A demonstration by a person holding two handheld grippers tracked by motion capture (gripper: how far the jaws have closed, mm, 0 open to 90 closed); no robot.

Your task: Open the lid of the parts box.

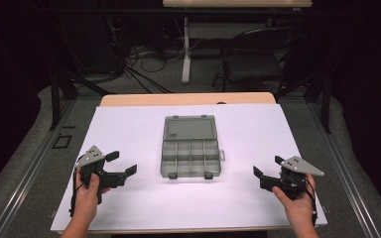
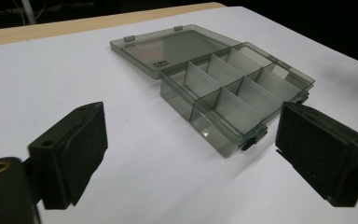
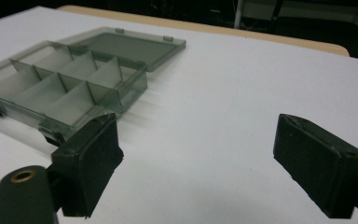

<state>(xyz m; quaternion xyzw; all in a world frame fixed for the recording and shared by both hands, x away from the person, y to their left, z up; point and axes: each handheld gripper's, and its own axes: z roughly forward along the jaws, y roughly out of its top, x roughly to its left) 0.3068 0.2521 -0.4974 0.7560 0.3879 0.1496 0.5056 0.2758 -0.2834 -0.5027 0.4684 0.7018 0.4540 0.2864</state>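
One unreadable mark on open organizer box (image 1: 191, 147) lid.

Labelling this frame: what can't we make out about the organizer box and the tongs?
- Organizer box, right gripper view: near-left end cut off by the frame edge and blurred.
- Lid marking, left gripper view: too small to read.
- Front latches, high view: too small to tell detail.
- Left tongs, right tongs: open, empty.

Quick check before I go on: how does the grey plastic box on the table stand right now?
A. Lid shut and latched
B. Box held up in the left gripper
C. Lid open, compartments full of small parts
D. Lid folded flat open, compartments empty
D: the box lies on the white table with its lid flat behind it, and the left gripper view shows its compartments bare.
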